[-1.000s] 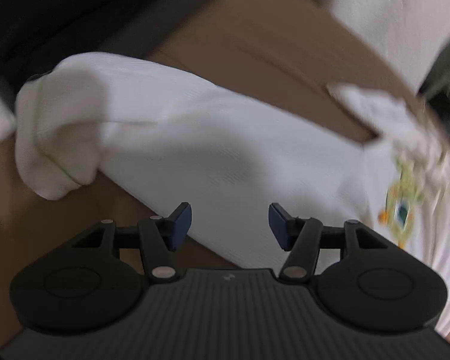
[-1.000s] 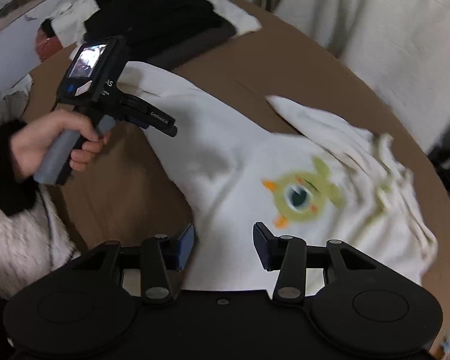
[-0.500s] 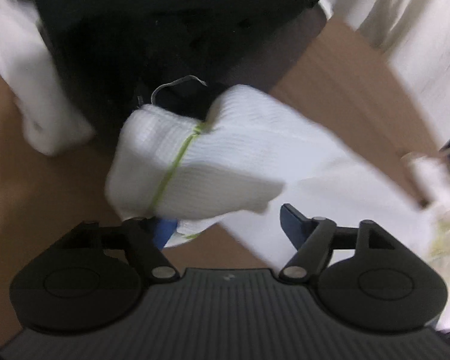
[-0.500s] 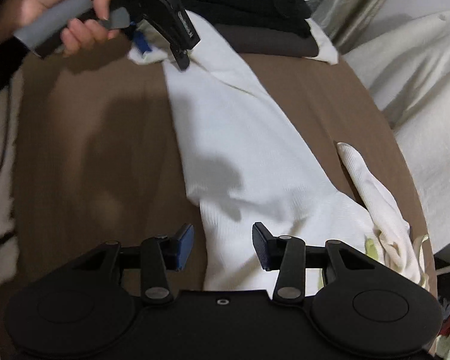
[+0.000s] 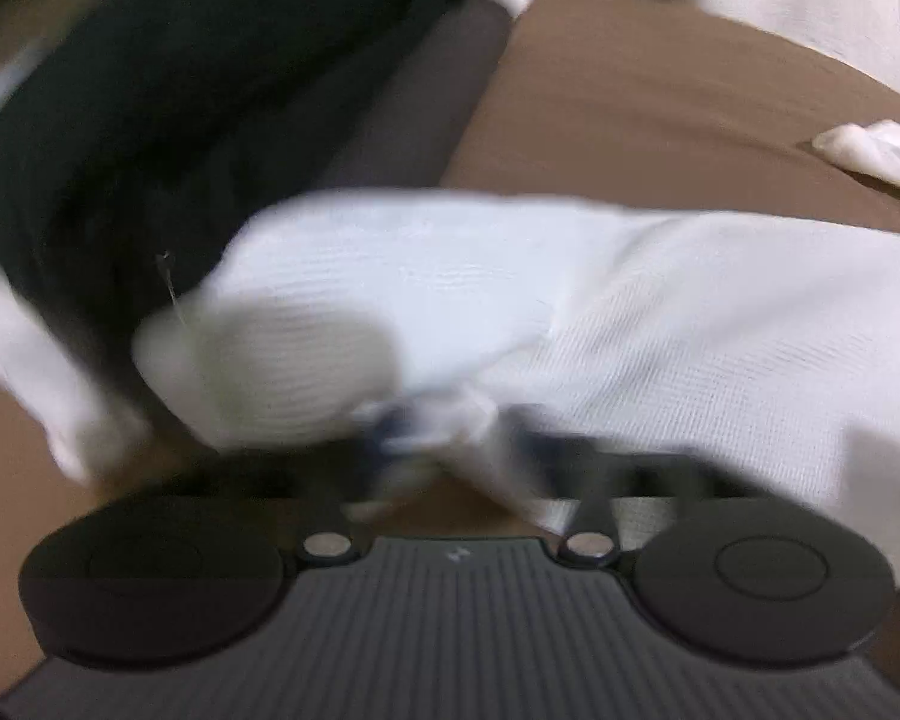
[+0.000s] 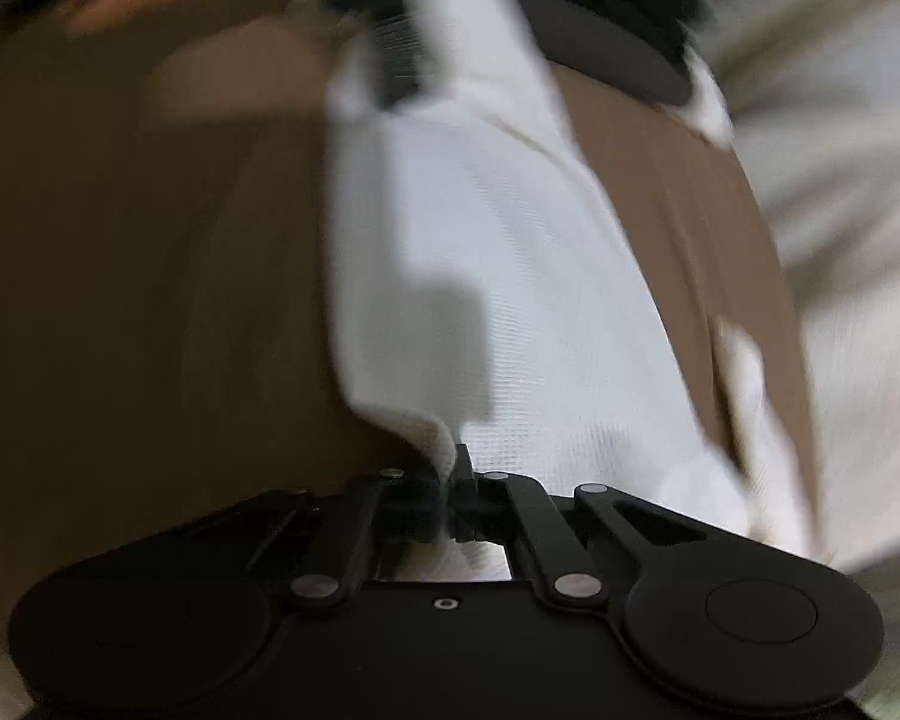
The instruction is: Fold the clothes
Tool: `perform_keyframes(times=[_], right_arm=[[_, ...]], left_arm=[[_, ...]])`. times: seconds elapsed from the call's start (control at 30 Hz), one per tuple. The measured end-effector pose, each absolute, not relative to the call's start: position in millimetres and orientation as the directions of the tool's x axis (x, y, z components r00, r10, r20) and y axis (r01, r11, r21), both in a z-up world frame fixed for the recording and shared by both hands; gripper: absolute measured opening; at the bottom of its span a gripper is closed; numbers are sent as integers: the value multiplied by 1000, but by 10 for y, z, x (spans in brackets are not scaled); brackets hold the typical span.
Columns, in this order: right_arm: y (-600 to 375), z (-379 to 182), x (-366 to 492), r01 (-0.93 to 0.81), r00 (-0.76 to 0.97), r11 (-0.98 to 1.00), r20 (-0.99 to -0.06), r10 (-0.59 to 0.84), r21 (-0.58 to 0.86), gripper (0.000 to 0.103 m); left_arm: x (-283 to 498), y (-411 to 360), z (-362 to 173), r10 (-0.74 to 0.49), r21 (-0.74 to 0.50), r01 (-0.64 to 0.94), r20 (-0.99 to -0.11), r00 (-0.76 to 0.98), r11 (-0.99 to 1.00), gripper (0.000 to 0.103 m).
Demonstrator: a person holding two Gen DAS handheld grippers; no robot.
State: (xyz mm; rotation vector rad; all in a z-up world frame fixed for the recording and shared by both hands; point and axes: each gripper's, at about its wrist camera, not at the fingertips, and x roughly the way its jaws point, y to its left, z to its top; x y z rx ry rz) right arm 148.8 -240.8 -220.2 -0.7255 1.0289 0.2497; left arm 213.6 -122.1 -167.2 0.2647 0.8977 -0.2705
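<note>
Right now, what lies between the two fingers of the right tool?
In the right wrist view, an edge of the white garment is pinched in the right tool, which has just closed.

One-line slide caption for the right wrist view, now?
Right gripper clamped on the edge of a white garment lying across a brown table.

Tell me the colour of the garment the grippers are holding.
White garment, finely ribbed; clearest in the right wrist view.

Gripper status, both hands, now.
Left gripper: fingers have just closed, pinching the white garment at its edge.
Right gripper: fingers have just closed, clamped on the same garment's edge.
</note>
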Motion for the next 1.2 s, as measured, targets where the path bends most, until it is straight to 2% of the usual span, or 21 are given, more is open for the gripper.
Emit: perform_keyframes(times=[0.07,0.2,0.3,0.37,0.5,0.67,0.73,0.83,0.97,1.0,1.07,1.1,1.13,1.2], right_arm=[[-2513,-2042,1561,-406,518,849,-850,-91,-339,2],[-2760,-1697,1477,-262,570,955,-821,35,-142,2],[-2863,-1538,1318,-200,653,972,-757,39,-123,2],[-2885,-1467,1233,-190,682,977,-729,63,-93,2],[-2854,-1383,1101,-221,699,975,-699,151,-9,3],[-2611,-1300,1159,-286,688,958,-690,223,24,5],[-2527,-1313,1240,-291,695,956,-682,230,26,4],[-2482,-1403,1389,-296,669,953,-696,260,72,4],[-2402,-1534,1477,-309,620,941,-720,312,141,6],[-2390,-1561,1493,-309,609,936,-721,331,169,6],[-2329,-1675,1531,-323,583,928,-734,350,186,6],[-2274,-1781,1558,-337,557,928,-761,333,160,7],[-2240,-1869,1571,-340,539,929,-780,318,144,13],[-2234,-1856,1563,-312,515,929,-786,343,200,18]], left_arm=[[2057,-1187,-1508,-142,109,327,-742,655,939,7],[1882,-1142,-1106,-163,156,297,-563,810,942,7],[1929,-1087,-819,-237,61,304,-491,838,951,7],[1994,-1178,-741,-260,69,324,-454,852,943,7],[2088,-1340,-624,-223,144,292,-365,904,946,8],[2279,-958,-841,-152,44,186,-408,900,982,8],[2425,-772,-961,-135,-13,146,-471,872,989,8],[2449,-543,-1048,-138,-71,119,-516,845,990,8],[2288,-554,-1003,-64,17,82,-483,873,996,8],[2263,-505,-1010,-59,-8,64,-495,867,998,8],[2312,-305,-1060,-102,-141,26,-564,820,990,13],[2366,-237,-1081,-123,-177,23,-579,806,984,13],[2418,-176,-1103,-140,-207,19,-592,793,978,13],[2471,-189,-1151,-114,-165,15,-607,786,986,14]])
